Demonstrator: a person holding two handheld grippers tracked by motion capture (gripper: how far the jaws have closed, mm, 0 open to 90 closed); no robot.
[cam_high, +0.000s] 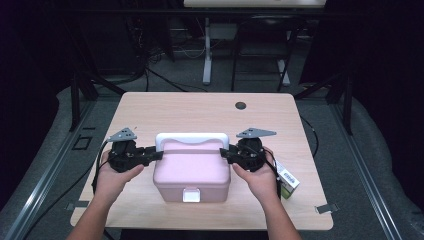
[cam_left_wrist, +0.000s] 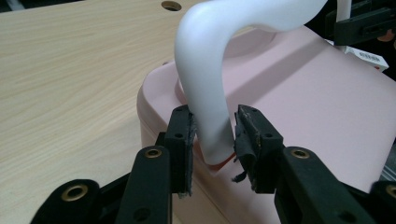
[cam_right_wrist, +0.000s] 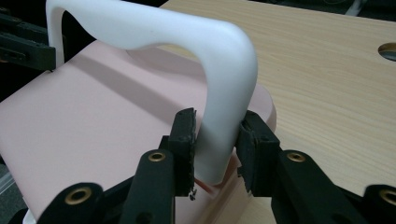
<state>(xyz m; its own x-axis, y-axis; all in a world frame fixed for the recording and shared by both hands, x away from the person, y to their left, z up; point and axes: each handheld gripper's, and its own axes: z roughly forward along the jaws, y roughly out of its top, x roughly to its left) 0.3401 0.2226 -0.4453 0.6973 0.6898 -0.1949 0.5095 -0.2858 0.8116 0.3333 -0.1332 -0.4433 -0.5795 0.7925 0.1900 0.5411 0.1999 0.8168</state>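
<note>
Claws on handle, wood tbl, dark rm

A lidded storage box is set between the left gripper and right gripper, its carrying handle flanked by both; a small carton is placed just outside the right gripper.
</note>
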